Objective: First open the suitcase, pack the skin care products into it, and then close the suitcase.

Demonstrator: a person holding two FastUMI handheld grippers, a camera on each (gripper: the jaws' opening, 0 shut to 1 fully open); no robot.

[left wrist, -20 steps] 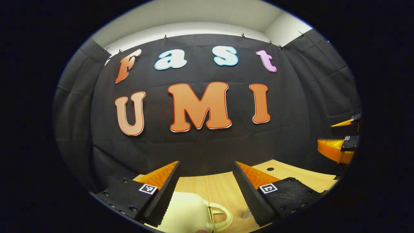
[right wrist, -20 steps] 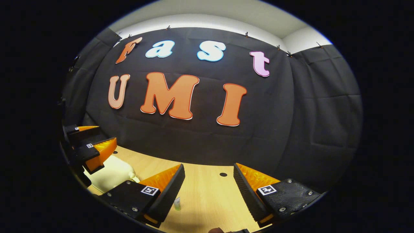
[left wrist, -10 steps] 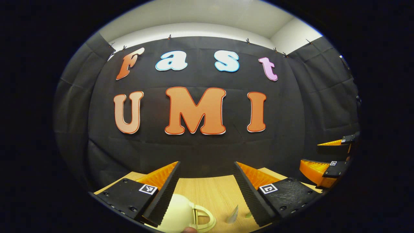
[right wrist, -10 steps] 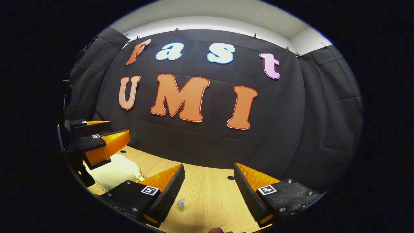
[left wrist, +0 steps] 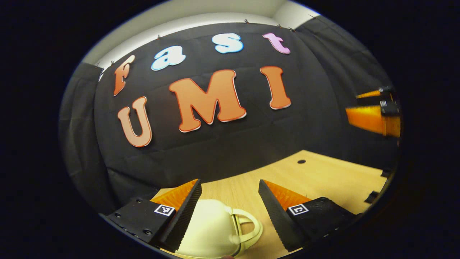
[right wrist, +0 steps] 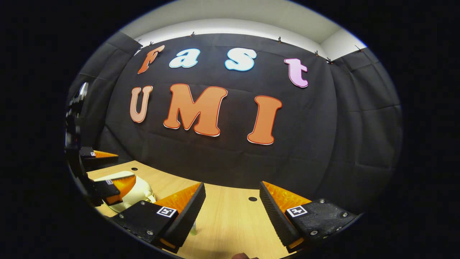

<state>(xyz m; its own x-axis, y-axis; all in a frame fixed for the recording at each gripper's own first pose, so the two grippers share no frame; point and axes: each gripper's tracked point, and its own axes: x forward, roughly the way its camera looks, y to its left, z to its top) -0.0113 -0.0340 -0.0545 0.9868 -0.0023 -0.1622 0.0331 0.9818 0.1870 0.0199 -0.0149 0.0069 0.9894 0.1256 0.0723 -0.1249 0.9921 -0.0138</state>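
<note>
A small cream suitcase [left wrist: 212, 230] with a loop handle [left wrist: 249, 226] lies on the wooden table [left wrist: 323, 176]. My left gripper [left wrist: 229, 184] is open and hovers just above it, with the case showing between its fingers. In the right gripper view the suitcase [right wrist: 138, 190] sits at the left, and the left gripper [right wrist: 107, 169] hangs open over it, tilted. My right gripper [right wrist: 233, 185] is open above bare table with nothing between its fingers. A small pale tube [right wrist: 194, 228] stands on the table, partly hidden behind its left finger. The right gripper [left wrist: 372, 106] also shows at the far right of the left gripper view.
The table [right wrist: 230, 223] has small round holes [right wrist: 252, 199] near the back. The black cloth wall [right wrist: 323, 151] closes off the table's far edge and sides.
My left gripper has tilted and dropped closer to the suitcase, which now looms larger between its fingers. The right gripper has hardly moved.
</note>
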